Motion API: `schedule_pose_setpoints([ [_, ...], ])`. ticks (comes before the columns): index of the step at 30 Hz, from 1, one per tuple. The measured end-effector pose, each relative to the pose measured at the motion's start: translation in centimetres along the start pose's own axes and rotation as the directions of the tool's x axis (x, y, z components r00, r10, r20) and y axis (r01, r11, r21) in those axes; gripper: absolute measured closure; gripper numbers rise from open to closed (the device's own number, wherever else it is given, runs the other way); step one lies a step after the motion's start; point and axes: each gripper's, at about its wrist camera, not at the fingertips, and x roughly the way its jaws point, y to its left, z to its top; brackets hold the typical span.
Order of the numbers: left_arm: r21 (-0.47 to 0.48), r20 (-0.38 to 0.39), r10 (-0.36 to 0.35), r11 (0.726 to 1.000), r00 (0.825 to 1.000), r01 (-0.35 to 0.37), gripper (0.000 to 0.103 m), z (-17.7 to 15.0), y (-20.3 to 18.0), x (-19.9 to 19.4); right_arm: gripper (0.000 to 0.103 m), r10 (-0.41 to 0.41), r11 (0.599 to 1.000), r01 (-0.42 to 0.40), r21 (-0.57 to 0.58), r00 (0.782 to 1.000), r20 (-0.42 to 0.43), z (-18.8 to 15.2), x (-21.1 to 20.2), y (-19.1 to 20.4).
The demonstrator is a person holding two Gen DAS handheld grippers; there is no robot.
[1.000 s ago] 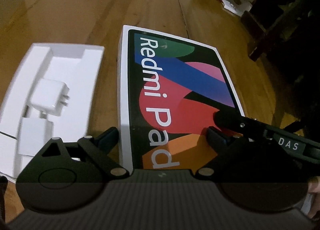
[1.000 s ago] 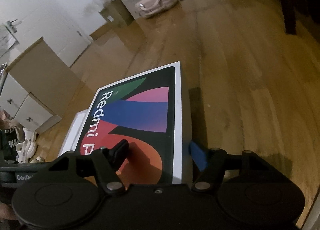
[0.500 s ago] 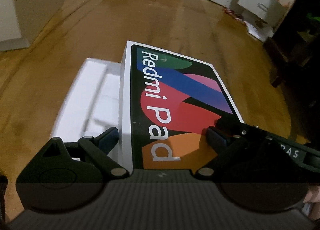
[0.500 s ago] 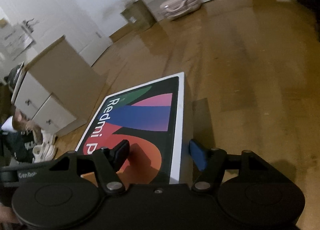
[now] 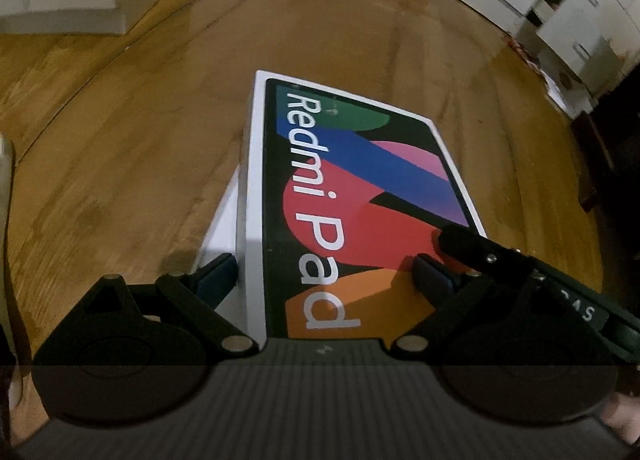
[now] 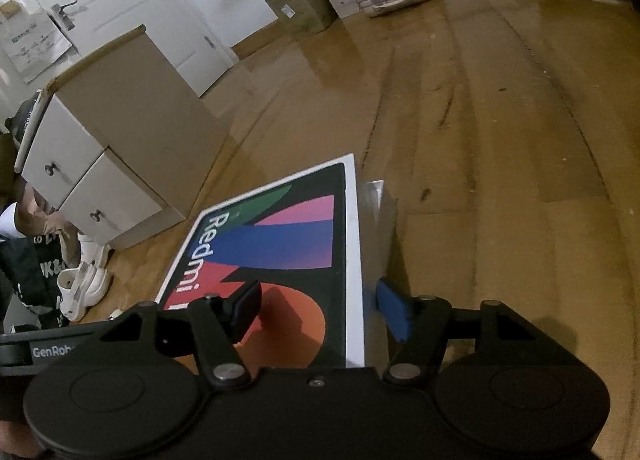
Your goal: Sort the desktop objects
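Lid (image 5: 360,195) hangs over the white tray (image 5: 224,219) on the floor, seemingly to cap it. Left gripper (image 5: 324,276) spread wide astride one corner; right gripper (image 6: 316,306) closing across the other edge, contact unclear

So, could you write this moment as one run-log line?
Redmi Pad lid: over white tray | left claw: open astride lid's left edge | right claw: closing, lid's right edge between jaws
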Motion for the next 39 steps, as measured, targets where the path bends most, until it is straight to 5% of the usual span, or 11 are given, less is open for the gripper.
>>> schedule_pose_setpoints([
  [6, 0.017, -0.018, 0.026, 1.0, 0.999, -0.026, 0.008, -0.1, 0.5, 0.3, 0.035, -0.009, 0.999, 0.008, -0.045, 0.999, -0.038, -0.1, 1.4, 0.7],
  [21, 0.063, -0.022, 0.013, 0.998, 1.0, -0.012, 0.008, 2.5, 0.7, 1.8, 0.037, 0.012, 1.0, -0.012, -0.024, 1.0, 0.018, -0.8, 1.0, -0.2],
  [33, 0.159, -0.013, 0.054, 0.986, 0.998, -0.051, 0.008, 2.8, -1.1, 1.3, 0.038, -0.041, 0.999, 0.041, -0.003, 0.996, 0.085, -2.4, 0.0, 0.8],
  [39, 0.13, 0.001, 0.063, 0.99, 0.998, -0.062, 0.007, 2.9, -0.5, 1.5, 0.037, -0.066, 0.997, 0.069, -0.028, 0.994, 0.093, -2.5, 0.1, 1.8],
])
